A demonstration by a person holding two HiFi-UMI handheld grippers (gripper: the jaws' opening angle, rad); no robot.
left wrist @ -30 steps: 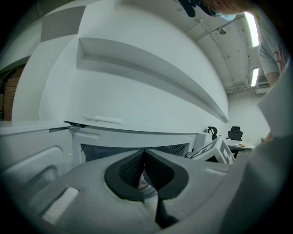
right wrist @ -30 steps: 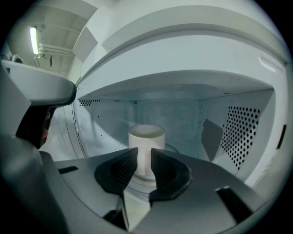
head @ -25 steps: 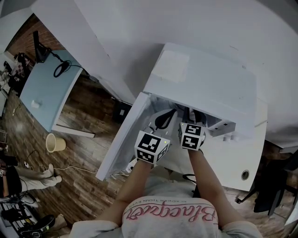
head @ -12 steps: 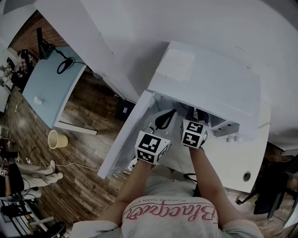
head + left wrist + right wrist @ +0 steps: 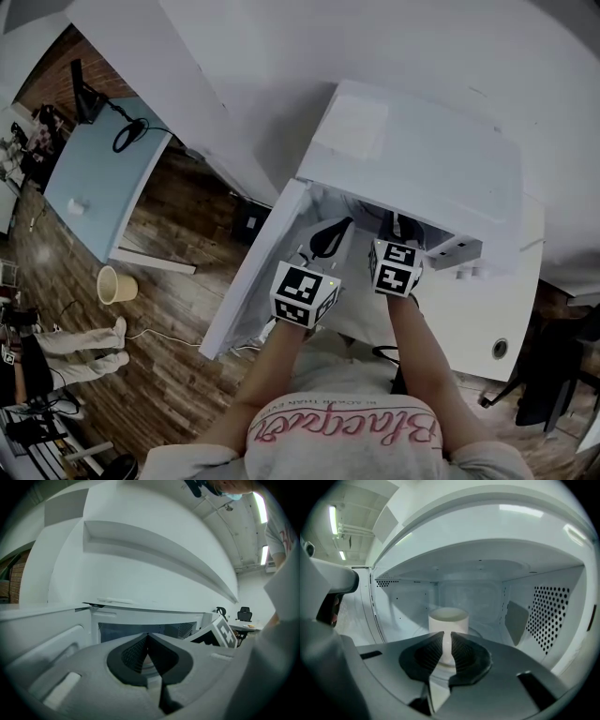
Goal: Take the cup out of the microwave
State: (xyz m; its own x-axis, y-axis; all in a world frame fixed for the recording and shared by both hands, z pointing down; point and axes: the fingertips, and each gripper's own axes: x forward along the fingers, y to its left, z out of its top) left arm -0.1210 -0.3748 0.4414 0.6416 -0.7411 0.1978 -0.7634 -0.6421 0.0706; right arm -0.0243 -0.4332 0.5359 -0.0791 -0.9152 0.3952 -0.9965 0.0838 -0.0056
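**Head view:** A person leans over the white microwave point(image 5: 412, 169), its door point(image 5: 248, 291) swung wide to the left. The left gripper point(image 5: 328, 239) hangs just inside the door, probably parked clear of the work. The right gripper point(image 5: 395, 234) reaches under the roof into the cavity. The cup inside is hidden from above.

**Left gripper view:** The 2 jaws meet at their tips with nothing between them, aimed at the oven's front. The right gripper shows alongside, at the right.

**Right gripper view:** The cup point(image 5: 448, 619) stands upright mid-cavity, mouth up, its long axis vertical; no handle can be clearly made out. The jaws have just been closing and now leave a narrow slot with a white strip of the cup between them. This looks like a pinch on the cup's near side, kept low and nearly level so the cup can slide out under the roof.
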